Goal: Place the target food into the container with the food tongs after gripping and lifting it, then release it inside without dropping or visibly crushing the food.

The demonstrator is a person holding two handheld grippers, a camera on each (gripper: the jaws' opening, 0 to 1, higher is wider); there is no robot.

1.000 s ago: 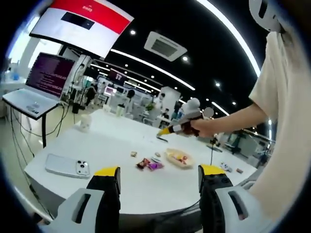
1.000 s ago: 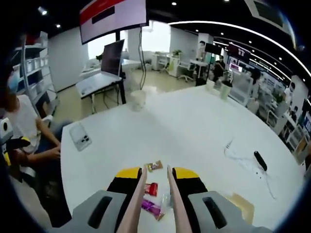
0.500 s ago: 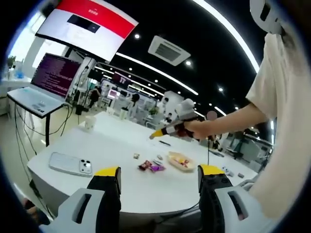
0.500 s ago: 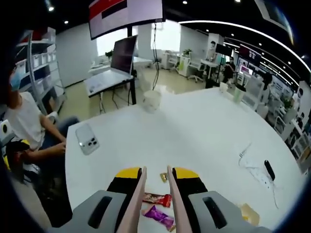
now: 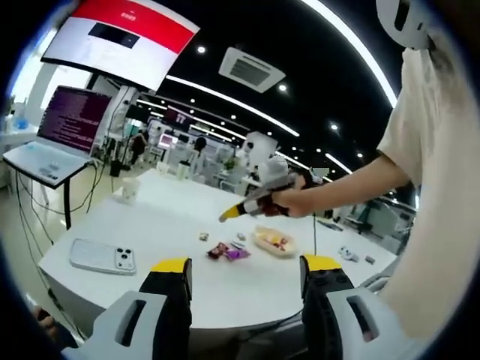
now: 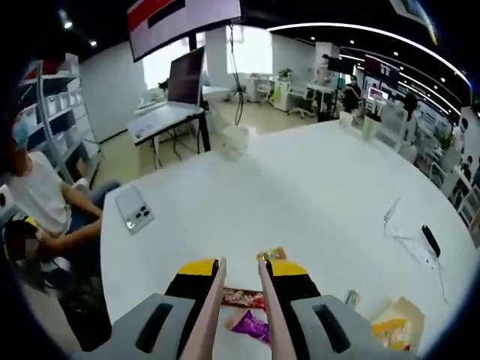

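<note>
Wrapped candies lie on the white table (image 6: 315, 187): a red one (image 6: 244, 298) between the tong arms, a purple one (image 6: 251, 327) below it, and a gold one (image 6: 271, 255) just past the tong tips. My right gripper (image 6: 241, 268) is shut on the pale food tongs (image 6: 214, 300), whose arms stand apart with nothing held. In the left gripper view, a hand holds that right gripper (image 5: 259, 202) above the candies (image 5: 225, 252), left of the shallow beige container (image 5: 274, 241). The container (image 6: 396, 326) holds some yellow food. My left gripper (image 5: 246, 264) is open near the table's edge.
A phone (image 6: 135, 214) lies face down at the table's left side and a white cup (image 6: 234, 142) stands farther back. A white cable (image 6: 397, 225) and a black object (image 6: 429, 240) lie to the right. A seated person (image 6: 37, 202) is beside the table. A laptop (image 5: 45, 161) sits on a stand.
The hand with the right gripper and tongs has moved left and lower, toward the candies. The gold candy now shows just past the tong tips. The left gripper stays open.
</note>
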